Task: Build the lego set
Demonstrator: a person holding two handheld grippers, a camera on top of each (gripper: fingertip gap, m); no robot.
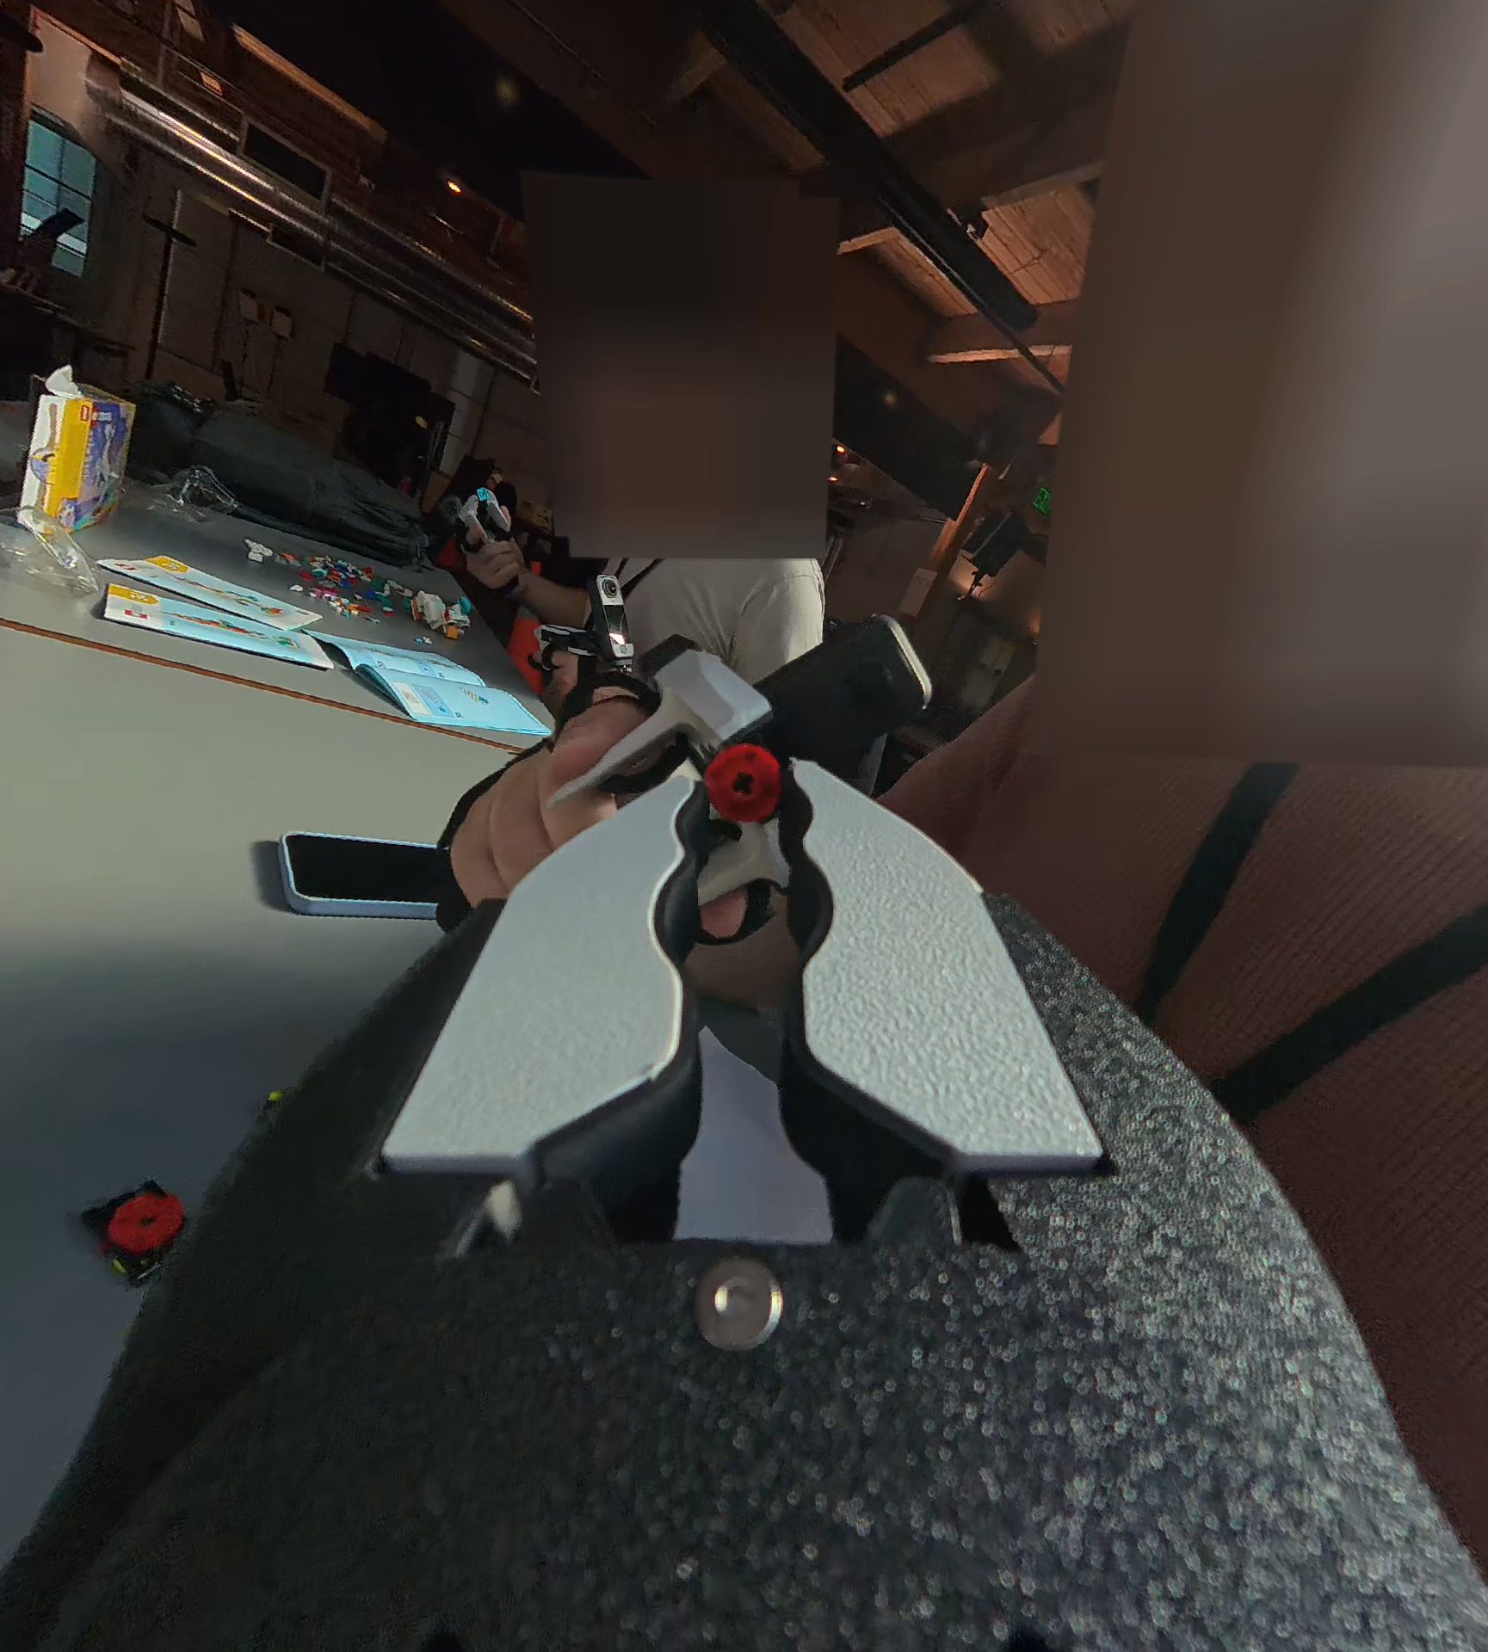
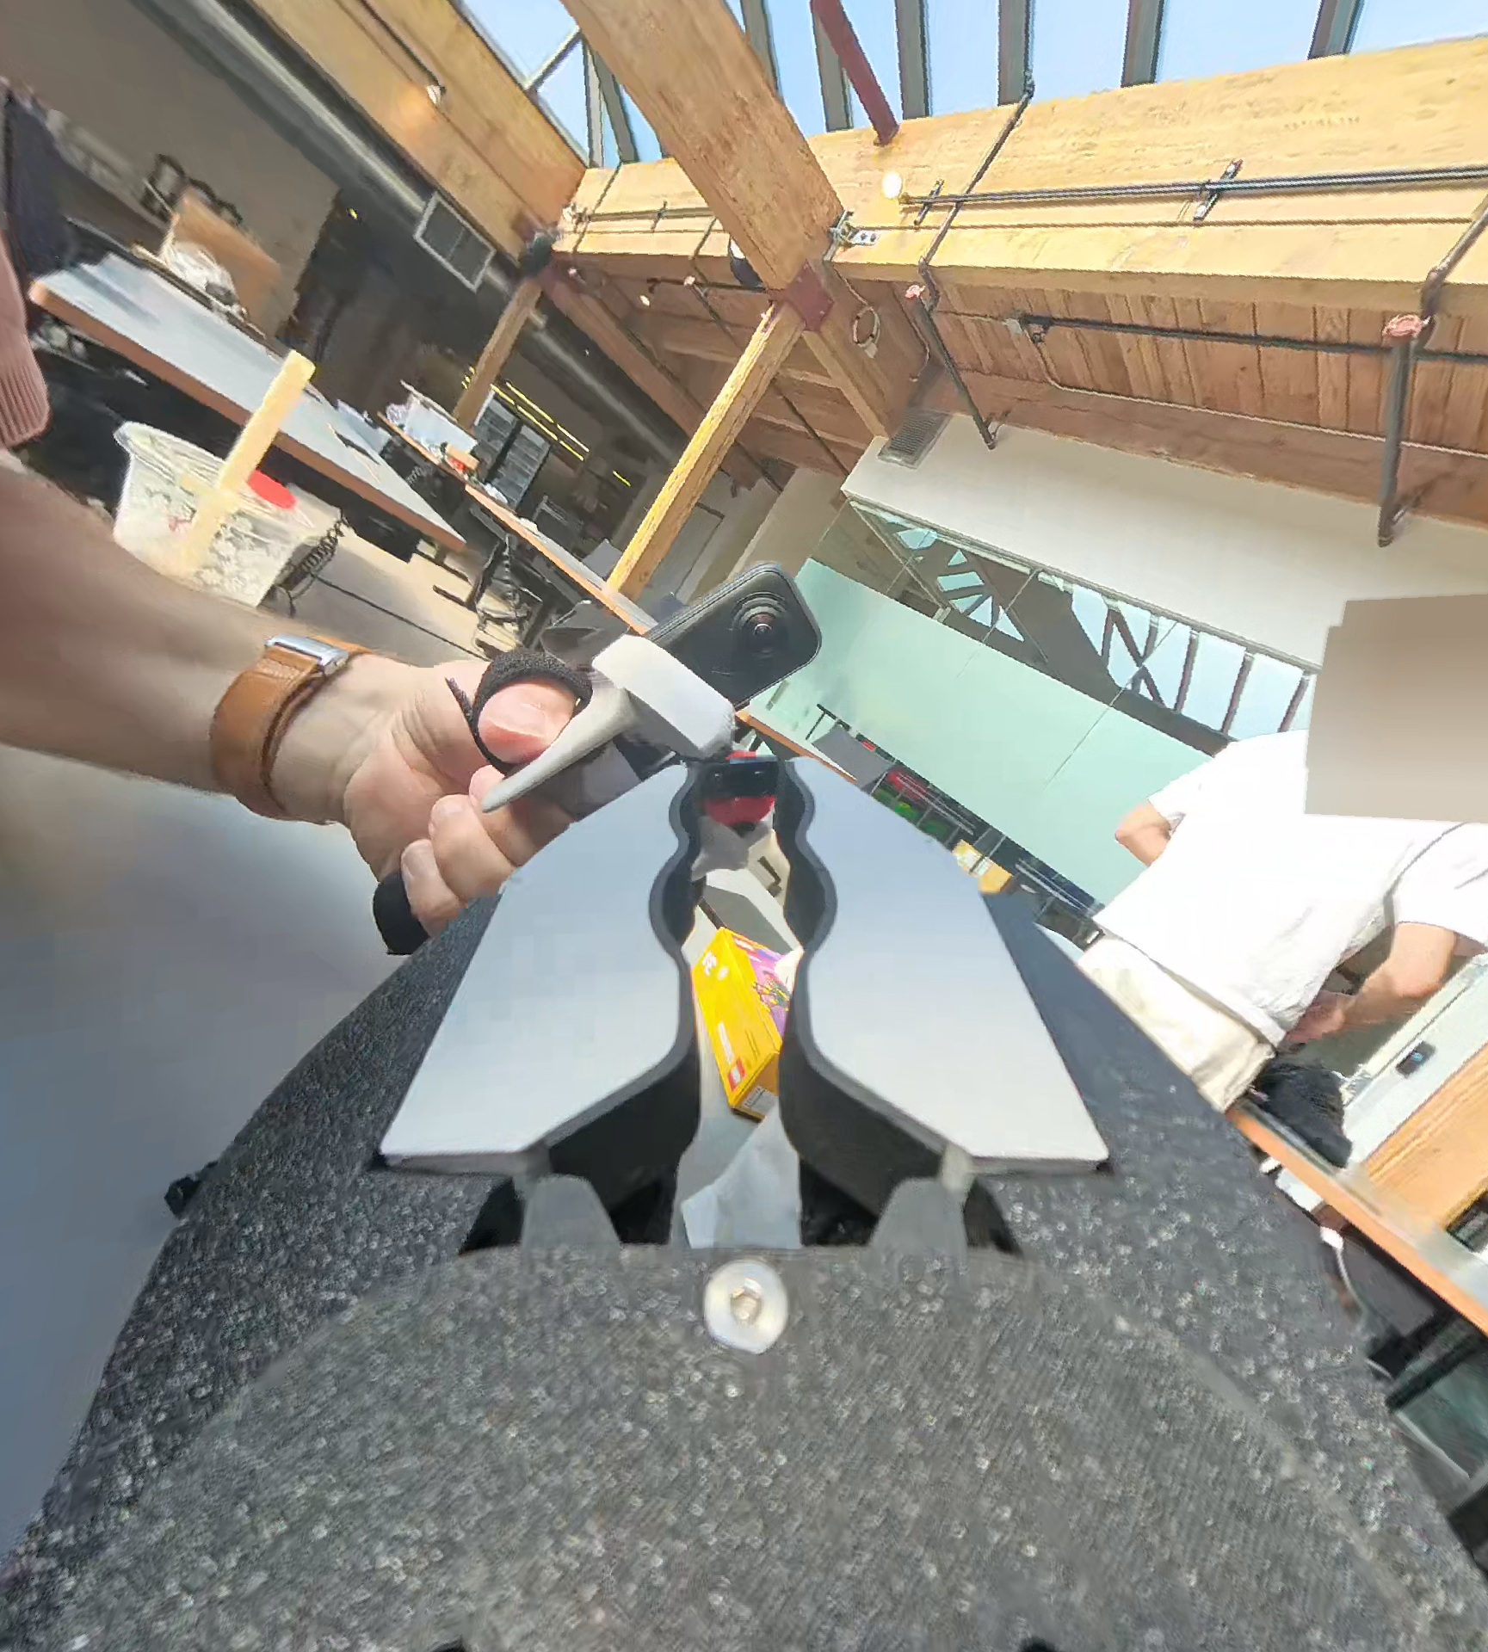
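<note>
Above the desk (image 1: 141, 939), the left tongs (image 1: 742, 787) and right tongs (image 2: 740, 787) meet tip to tip, both clamped on one red round lego piece (image 1: 742, 782) held between them. Another red lego piece (image 1: 141, 1217) lies on the desk's near edge, beside a phone (image 1: 355, 872).

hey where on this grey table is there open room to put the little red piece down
The grey table is bare between the black phone and the small red-and-black lego piece, and between the phone and the orange seam line. It is crowded beyond that line: pale blue instruction booklets, loose coloured bricks, yellow box.
</note>
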